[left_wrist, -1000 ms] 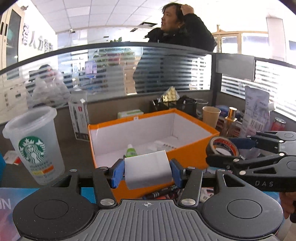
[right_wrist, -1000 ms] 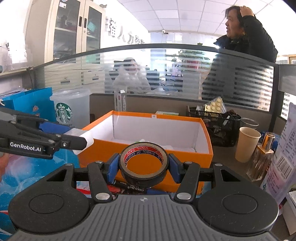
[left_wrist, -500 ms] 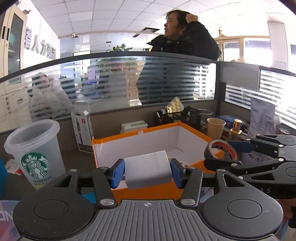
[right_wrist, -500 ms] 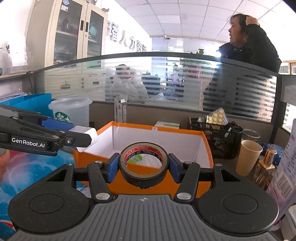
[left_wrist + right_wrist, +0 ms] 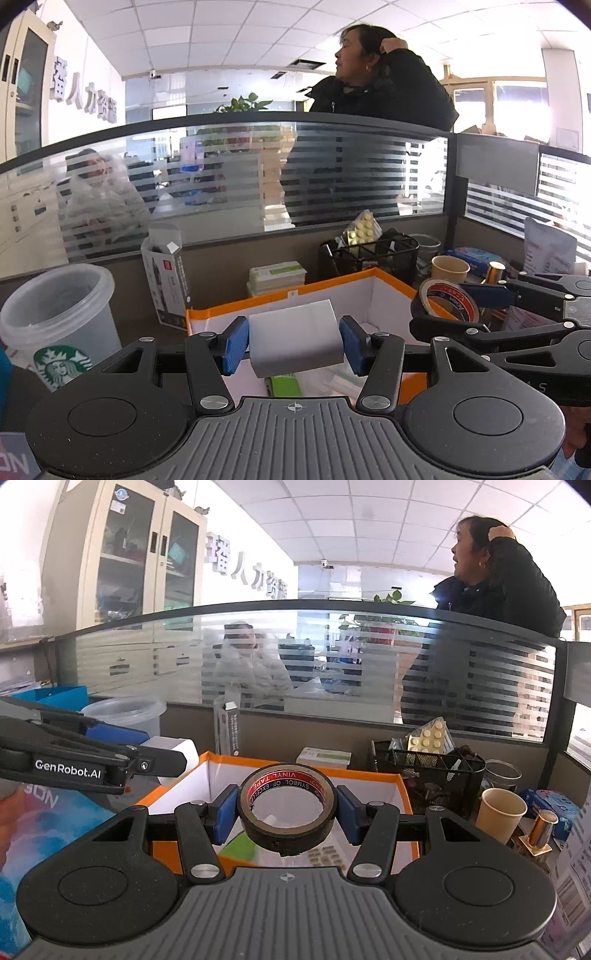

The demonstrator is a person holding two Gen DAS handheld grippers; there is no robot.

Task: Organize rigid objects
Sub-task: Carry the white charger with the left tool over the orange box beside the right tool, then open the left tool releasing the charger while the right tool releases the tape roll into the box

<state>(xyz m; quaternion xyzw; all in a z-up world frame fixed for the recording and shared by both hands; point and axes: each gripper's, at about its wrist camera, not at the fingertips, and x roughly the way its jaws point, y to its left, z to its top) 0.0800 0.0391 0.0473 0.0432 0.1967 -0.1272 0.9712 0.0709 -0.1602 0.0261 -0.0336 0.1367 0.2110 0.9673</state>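
Left tongs (image 5: 293, 345) clamp my white block (image 5: 295, 341) by side faces: light, stiff. Right tongs (image 5: 286, 810) pinch tape roll (image 5: 287, 808) across rim: rigid, slick; both above orange box (image 5: 402, 786).

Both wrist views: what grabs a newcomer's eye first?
The orange box with its white inside, open-topped at centre, right ahead of both grippers. Then the loads: the right gripper has its jaws shut on a black tape roll with a red inner label, and the left gripper clamps a white block, both held at the box's near edge. A Starbucks cup stands left.
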